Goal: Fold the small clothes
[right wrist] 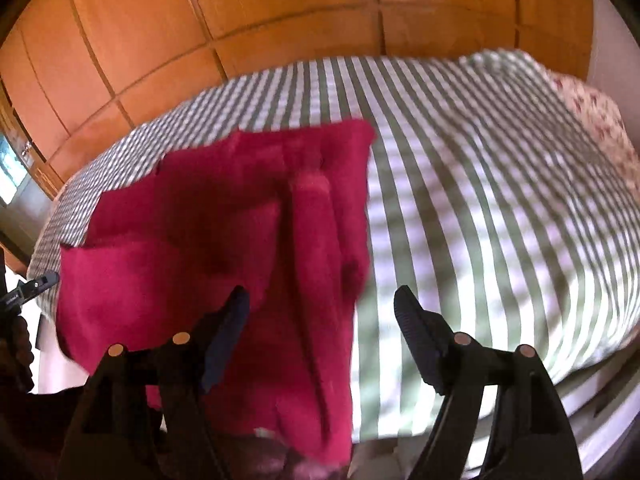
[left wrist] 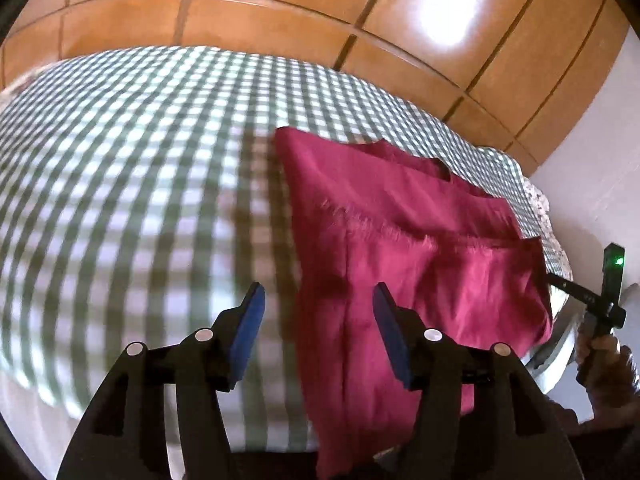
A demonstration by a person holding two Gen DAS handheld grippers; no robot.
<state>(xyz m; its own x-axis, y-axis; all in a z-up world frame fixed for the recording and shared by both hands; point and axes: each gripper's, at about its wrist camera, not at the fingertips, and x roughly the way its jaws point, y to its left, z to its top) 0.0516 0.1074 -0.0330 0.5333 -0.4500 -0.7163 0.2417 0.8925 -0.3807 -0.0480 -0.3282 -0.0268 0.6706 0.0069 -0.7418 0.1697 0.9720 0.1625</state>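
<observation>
A bed (left wrist: 132, 168) carries everything, spread with a green-and-white checked sheet (right wrist: 500, 208) that covers it across both wrist views. A red garment (left wrist: 400, 248) lies directly on the sheet, spread mostly flat, with a raised fold running along its length in the right wrist view. At the bed's far corner a floral cover (right wrist: 596, 120) shows beside the checked sheet.

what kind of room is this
Most likely a bedroom: the red garment lies on a bed with a green checked cover, a floral sheet shows at its edge, and wooden wardrobe doors stand behind.
</observation>
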